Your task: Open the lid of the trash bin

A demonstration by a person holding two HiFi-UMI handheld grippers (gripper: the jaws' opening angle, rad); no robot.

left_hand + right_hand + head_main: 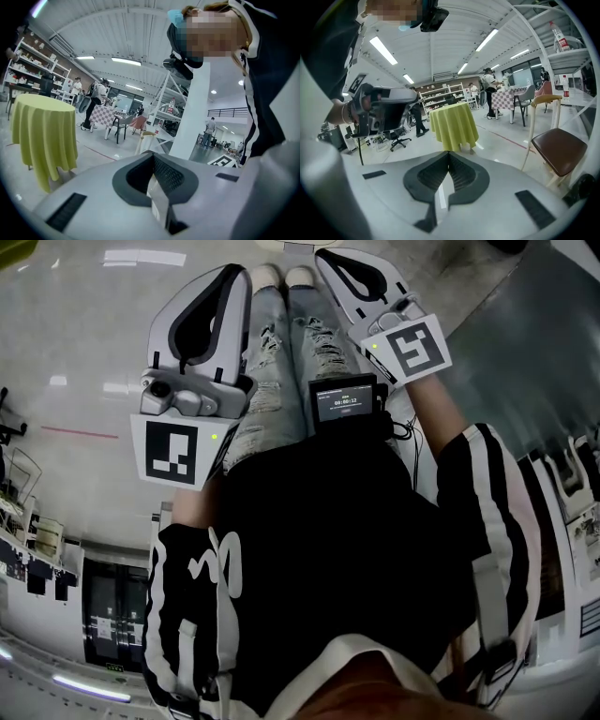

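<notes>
No trash bin shows in any view. In the head view both grippers hang down in front of the person's legs in ripped jeans (281,343). My left gripper (236,273) is at the left and my right gripper (324,257) at the right, each with its marker cube. In the left gripper view the left gripper (152,154) has its jaws meeting at the tip, with nothing between them. The right gripper (449,153) is likewise shut and empty in its own view, where the left gripper's body (384,110) also appears at the left.
A round table under a yellow cloth (43,131) (453,123) stands on the pale floor. A chair with a brown seat (558,147) is close at the right. A white pillar (193,117), shelving, office chairs and several people stand further off. A small screen (347,401) hangs at the person's waist.
</notes>
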